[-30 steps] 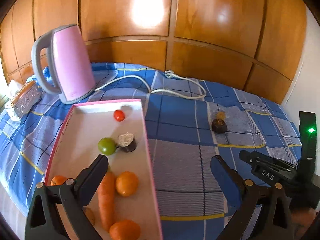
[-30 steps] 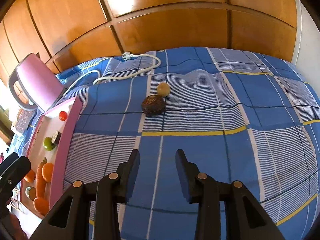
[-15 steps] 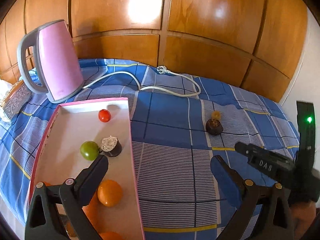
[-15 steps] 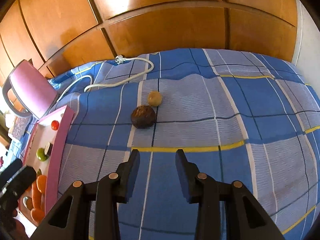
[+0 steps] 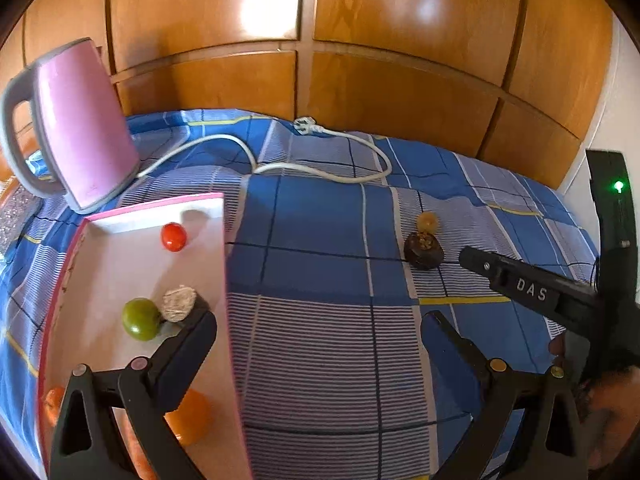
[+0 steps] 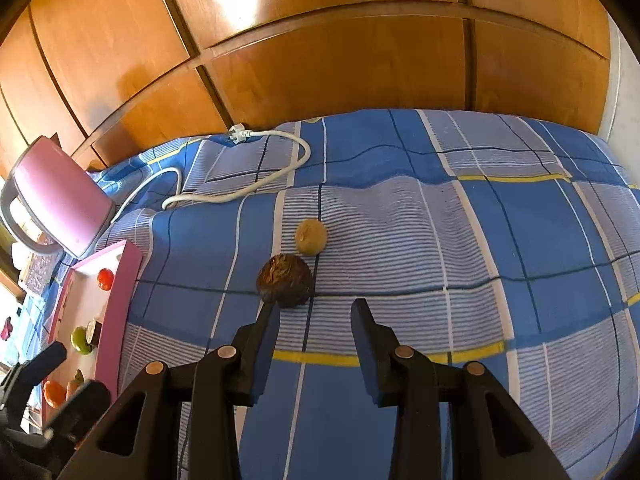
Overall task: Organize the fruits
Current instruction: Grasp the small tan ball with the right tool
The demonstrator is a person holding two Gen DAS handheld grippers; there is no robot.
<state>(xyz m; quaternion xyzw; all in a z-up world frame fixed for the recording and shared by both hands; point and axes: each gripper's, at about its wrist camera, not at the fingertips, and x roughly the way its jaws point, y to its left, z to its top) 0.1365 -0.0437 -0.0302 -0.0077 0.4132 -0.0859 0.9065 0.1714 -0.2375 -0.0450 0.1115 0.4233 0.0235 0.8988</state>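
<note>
Left gripper (image 5: 316,336) hides part of the orange (image 5: 192,420) — tray (image 5: 224,264) cut off below

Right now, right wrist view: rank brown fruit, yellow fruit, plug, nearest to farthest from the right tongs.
1. brown fruit, just ahead of the right tongs, slightly left
2. yellow fruit, right behind it
3. plug, far back by the wood panel
</note>
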